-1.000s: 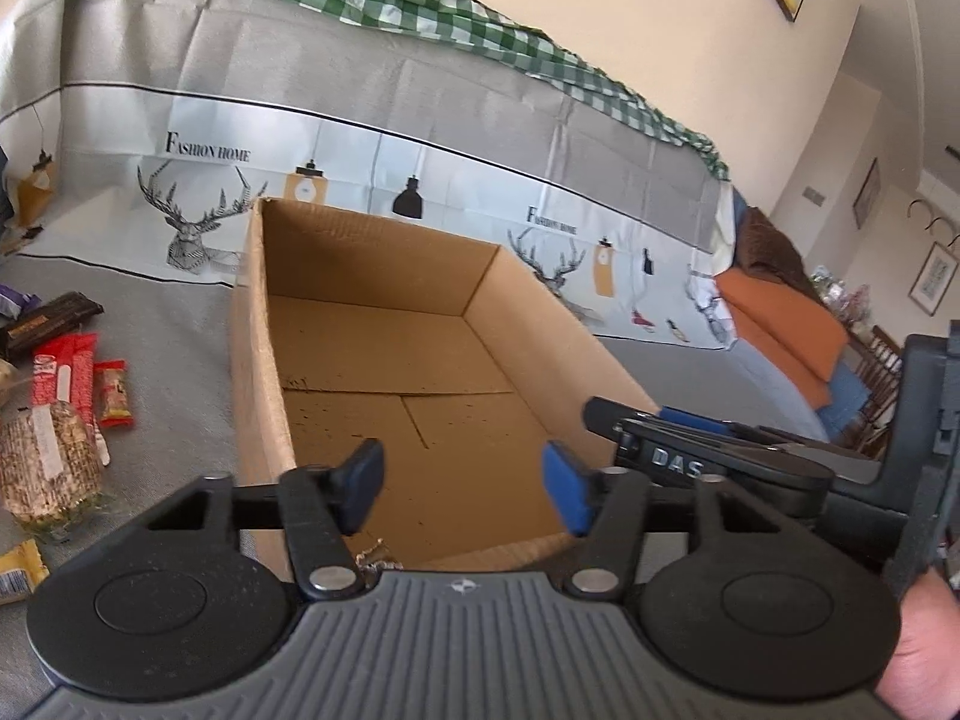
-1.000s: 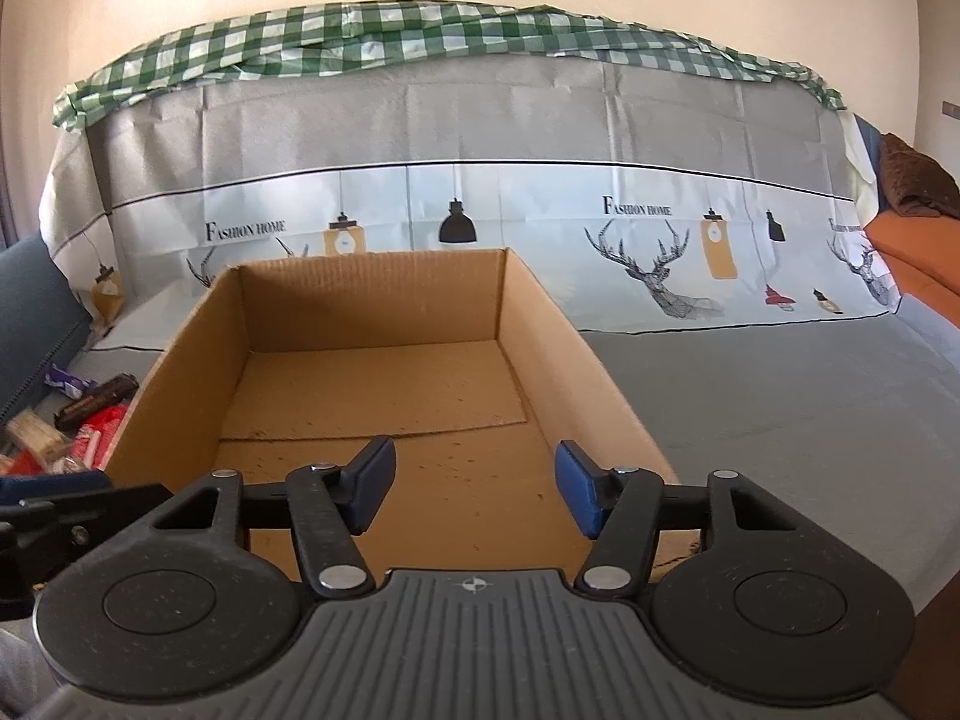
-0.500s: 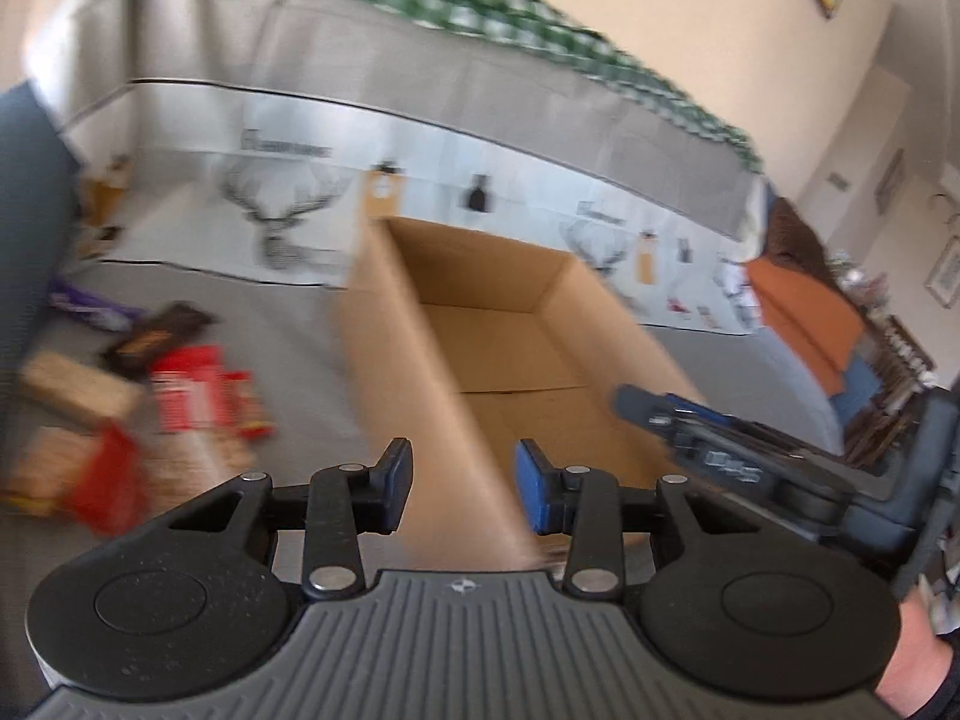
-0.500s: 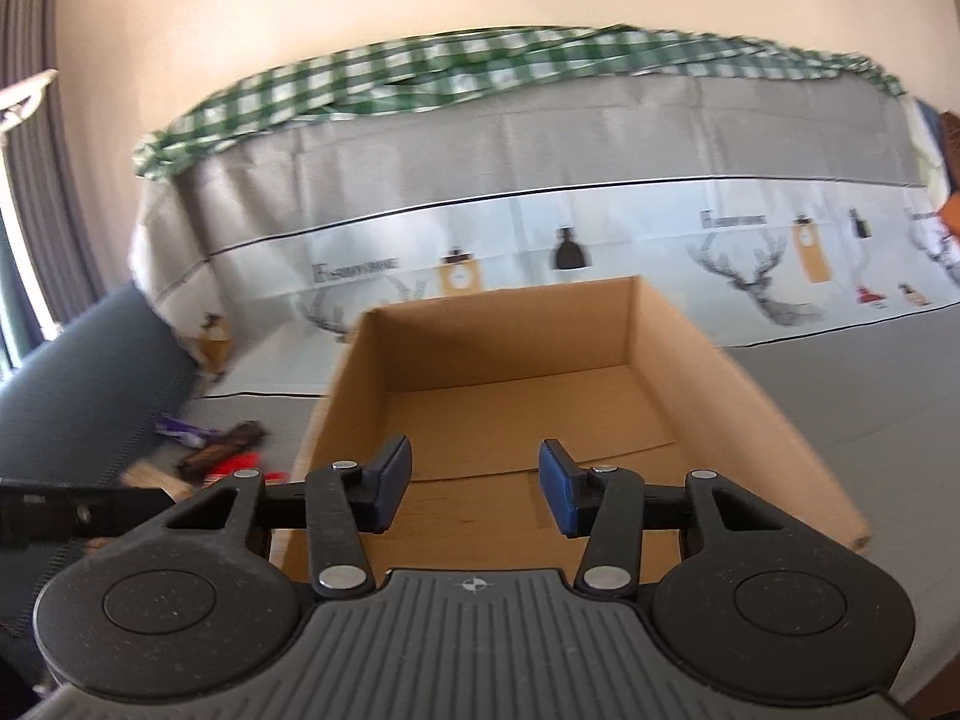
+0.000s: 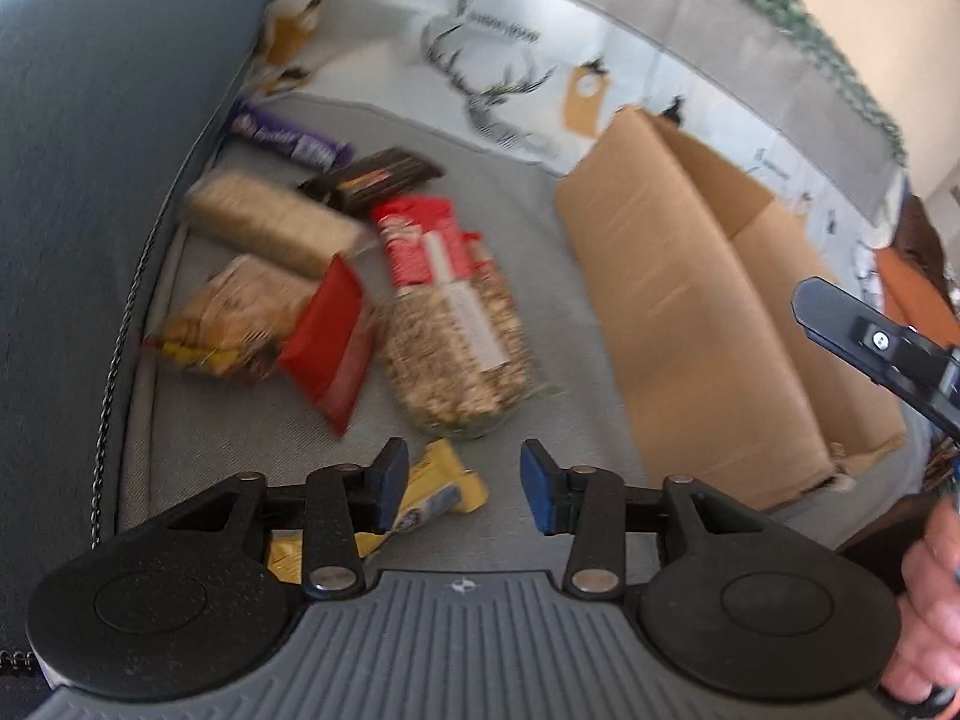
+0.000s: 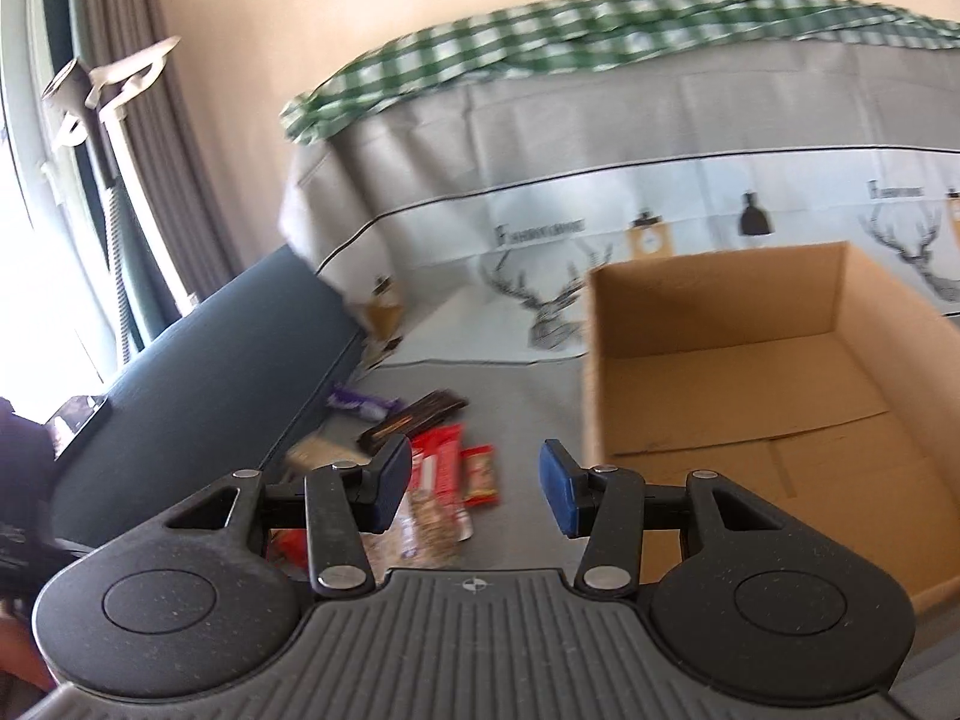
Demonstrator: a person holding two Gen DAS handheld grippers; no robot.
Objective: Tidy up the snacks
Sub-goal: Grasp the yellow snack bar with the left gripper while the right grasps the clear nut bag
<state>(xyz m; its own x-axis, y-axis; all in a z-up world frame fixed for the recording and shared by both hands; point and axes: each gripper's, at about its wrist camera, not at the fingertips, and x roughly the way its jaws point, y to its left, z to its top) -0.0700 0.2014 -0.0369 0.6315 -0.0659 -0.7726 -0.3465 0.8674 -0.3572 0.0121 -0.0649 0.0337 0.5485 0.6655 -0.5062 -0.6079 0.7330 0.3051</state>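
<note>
1. The left gripper [image 5: 461, 483] hangs over the snack pile left of the box [image 5: 690, 324]; its jaws have just been opening and hold nothing.
2. A yellow packet [image 5: 444, 483] lies right beneath it.
3. The oat bag [image 5: 462, 354] and red pouch [image 5: 333, 342] lie farther left of the box.
4. The right gripper [image 6: 476, 489] points just left of the box, jaws apart, empty.
5. The box has nothing inside.
</note>
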